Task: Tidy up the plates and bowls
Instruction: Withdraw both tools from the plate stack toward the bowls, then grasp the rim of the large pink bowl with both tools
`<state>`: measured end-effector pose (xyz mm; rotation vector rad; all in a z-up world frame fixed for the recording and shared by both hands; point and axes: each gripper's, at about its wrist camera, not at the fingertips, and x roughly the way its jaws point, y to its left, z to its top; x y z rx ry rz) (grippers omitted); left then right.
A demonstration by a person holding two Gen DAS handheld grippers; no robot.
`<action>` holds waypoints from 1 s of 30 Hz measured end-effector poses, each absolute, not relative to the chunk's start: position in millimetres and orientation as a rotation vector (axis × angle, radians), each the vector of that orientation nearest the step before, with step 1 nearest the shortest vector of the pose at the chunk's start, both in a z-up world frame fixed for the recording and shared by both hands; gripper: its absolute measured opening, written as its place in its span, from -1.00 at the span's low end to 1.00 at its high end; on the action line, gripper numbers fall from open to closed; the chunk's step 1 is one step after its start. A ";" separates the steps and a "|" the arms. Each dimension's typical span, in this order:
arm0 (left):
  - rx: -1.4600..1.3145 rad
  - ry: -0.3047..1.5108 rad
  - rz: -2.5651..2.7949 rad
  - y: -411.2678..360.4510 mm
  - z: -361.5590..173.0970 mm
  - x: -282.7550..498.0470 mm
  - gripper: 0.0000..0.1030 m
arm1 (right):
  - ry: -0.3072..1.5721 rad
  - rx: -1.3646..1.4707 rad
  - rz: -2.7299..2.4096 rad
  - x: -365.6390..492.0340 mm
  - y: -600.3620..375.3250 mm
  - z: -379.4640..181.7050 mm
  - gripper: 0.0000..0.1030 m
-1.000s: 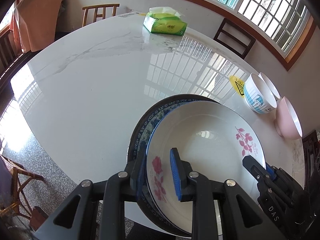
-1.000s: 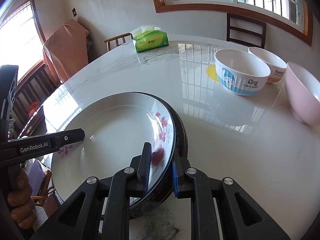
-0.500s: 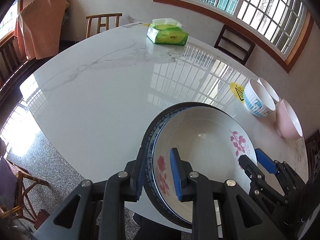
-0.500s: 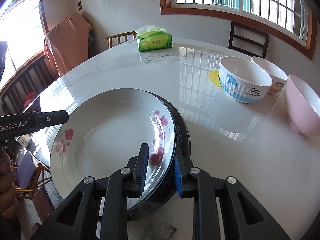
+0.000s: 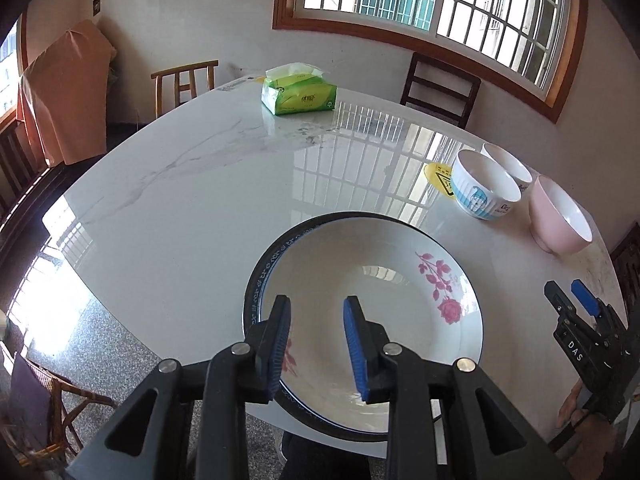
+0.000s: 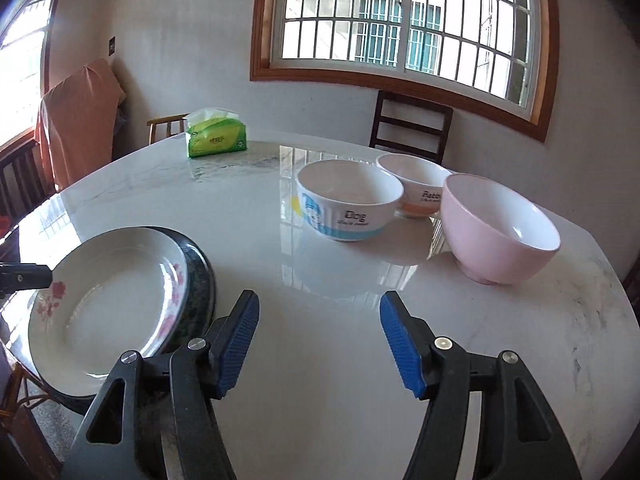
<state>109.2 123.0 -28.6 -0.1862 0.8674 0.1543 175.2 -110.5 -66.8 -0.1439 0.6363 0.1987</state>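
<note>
Left tool point(image 5: 316, 344) jaws opening, clear above the white floral plate point(image 5: 372, 312) stacked on the dark plate point(image 6: 200, 276) at the counter point(image 5: 192, 208) edge; right tool point(image 6: 320, 340) jaws opening, empty.

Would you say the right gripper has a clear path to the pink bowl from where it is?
Probably yes: the right gripper, jaws opening and empty, has only bare table between it and the pink bowl.

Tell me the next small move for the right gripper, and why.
Probably reach toward the blue-and-white bowl. The right gripper is opening, with nothing between its fingers, away from the stacked plates. The pink bowl and orange bowl also stand separate, unstacked.
</note>
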 end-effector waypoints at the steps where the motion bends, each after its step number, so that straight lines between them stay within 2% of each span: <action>1: -0.171 0.858 0.146 116.2 -25.7 109.4 -0.45 | 0.643 -0.133 0.161 177.3 -127.8 -69.4 0.17; 9: -0.025 0.813 0.069 48.7 -12.4 120.6 -0.45 | 0.684 0.033 -0.075 182.2 -253.7 -75.9 0.24; 16: 0.081 0.763 -0.018 -20.0 -8.6 141.2 -0.45 | 0.711 0.332 -0.105 172.1 -338.0 -92.5 0.30; 22: 0.098 0.837 -0.160 -77.7 -16.9 184.1 -0.45 | 0.718 0.352 -0.050 172.1 -340.6 -93.6 0.30; 30: -0.085 0.967 -0.321 -118.1 -8.4 275.6 -0.45 | 0.734 0.402 0.050 206.2 -365.9 -64.0 0.30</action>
